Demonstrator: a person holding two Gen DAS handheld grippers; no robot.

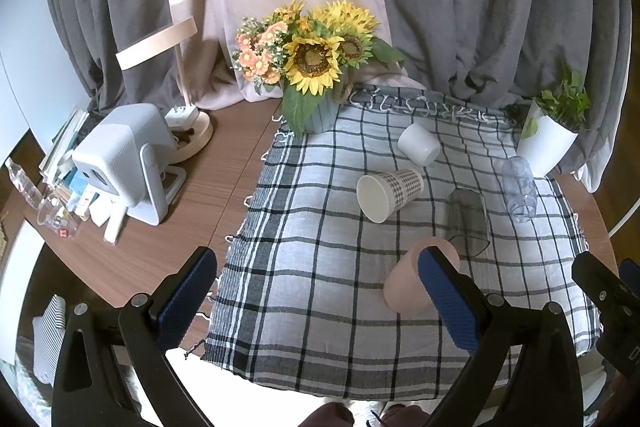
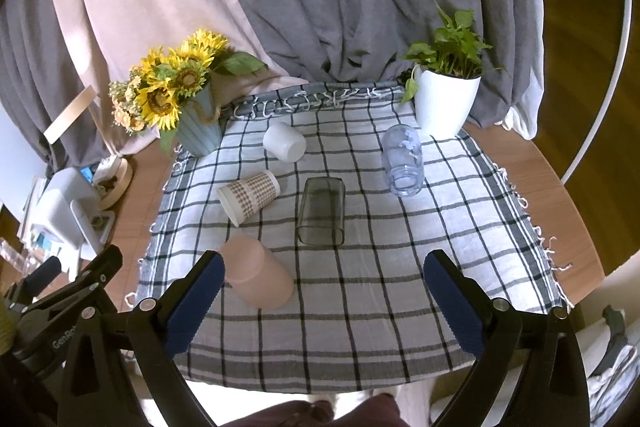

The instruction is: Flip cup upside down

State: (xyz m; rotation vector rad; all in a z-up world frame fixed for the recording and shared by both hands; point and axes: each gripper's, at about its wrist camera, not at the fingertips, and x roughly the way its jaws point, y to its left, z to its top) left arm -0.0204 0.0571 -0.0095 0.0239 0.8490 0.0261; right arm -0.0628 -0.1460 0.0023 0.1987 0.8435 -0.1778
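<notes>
Several cups lie on their sides on a checked cloth (image 1: 312,267) (image 2: 360,299). A pink cup (image 1: 404,283) (image 2: 258,277) lies nearest. A houndstooth paper cup (image 1: 388,193) (image 2: 248,195), a white cup (image 1: 418,143) (image 2: 285,142), a smoky square glass (image 1: 468,223) (image 2: 322,211) and a clear bluish glass (image 1: 519,189) (image 2: 403,161) lie farther back. My left gripper (image 1: 316,291) is open and empty above the cloth's near left edge; its right finger overlaps the pink cup in view. My right gripper (image 2: 320,291) is open and empty above the cloth's near side.
A sunflower vase (image 1: 316,67) (image 2: 188,95) stands at the cloth's back left, a white potted plant (image 1: 548,135) (image 2: 446,99) at the back right. A white projector (image 1: 124,163), a lamp (image 1: 180,75), books and clutter fill the table's left. Curtains hang behind.
</notes>
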